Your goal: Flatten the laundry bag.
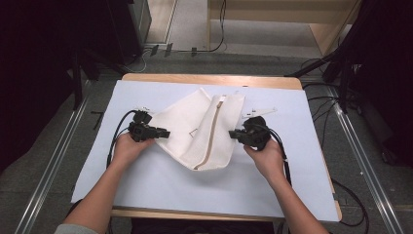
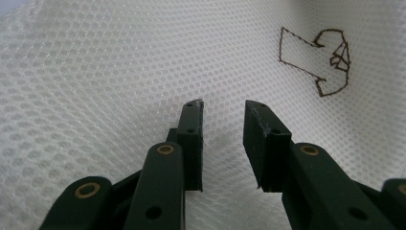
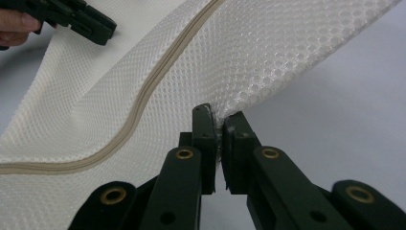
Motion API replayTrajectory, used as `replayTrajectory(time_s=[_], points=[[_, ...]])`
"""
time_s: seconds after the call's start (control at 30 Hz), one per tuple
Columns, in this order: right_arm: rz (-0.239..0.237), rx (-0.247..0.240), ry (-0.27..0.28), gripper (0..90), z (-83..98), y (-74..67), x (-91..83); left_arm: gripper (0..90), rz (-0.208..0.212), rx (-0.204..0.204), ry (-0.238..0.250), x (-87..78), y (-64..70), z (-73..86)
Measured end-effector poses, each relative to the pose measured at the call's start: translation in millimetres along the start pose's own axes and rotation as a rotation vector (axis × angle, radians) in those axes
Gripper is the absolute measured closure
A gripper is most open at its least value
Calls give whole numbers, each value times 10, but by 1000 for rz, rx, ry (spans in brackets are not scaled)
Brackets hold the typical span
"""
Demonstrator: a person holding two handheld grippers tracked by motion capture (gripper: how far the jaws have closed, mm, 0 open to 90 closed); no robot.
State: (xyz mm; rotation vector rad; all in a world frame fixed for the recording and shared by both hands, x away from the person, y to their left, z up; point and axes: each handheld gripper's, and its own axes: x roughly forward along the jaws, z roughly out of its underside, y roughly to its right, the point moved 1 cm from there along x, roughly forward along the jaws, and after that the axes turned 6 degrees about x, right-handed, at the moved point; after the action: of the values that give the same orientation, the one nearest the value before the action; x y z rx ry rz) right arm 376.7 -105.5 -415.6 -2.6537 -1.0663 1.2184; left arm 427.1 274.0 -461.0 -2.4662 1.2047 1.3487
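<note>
Mid-worktop lies the white mesh bag; right tool clenched on its right edge, left tool gaping over the mesh, ungripped. Left grasp pending; handling barely begun.

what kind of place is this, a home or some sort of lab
Most likely a lab or recording workspace, not a home. A wooden table under a plain pale sheet stands between metal floor rails, with loose cables and dark equipment stands around it.
</note>
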Motion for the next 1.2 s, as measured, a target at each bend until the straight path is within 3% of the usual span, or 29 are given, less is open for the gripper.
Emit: replayTrajectory(time_s=[0.27,0.4,0.6,0.77,0.87,1.03,1.2], points=[[31,25,5,869,236,142,-119,693,-17,-27,36,16,-47,-11],[37,56,-2,863,383,194,-134,686,-11,-28,34,8,-58,-8],[47,55,-12,841,518,207,-105,672,-25,-26,29,-5,-52,-13],[41,62,-18,702,574,219,-112,657,-34,-30,29,-17,-66,-22],[54,82,3,648,586,250,-217,650,-37,-35,38,-34,-76,-27],[98,74,67,642,596,316,-460,629,-32,-55,80,-129,-64,-45],[134,97,112,723,511,490,-537,598,-32,-51,96,-218,-11,-47]])
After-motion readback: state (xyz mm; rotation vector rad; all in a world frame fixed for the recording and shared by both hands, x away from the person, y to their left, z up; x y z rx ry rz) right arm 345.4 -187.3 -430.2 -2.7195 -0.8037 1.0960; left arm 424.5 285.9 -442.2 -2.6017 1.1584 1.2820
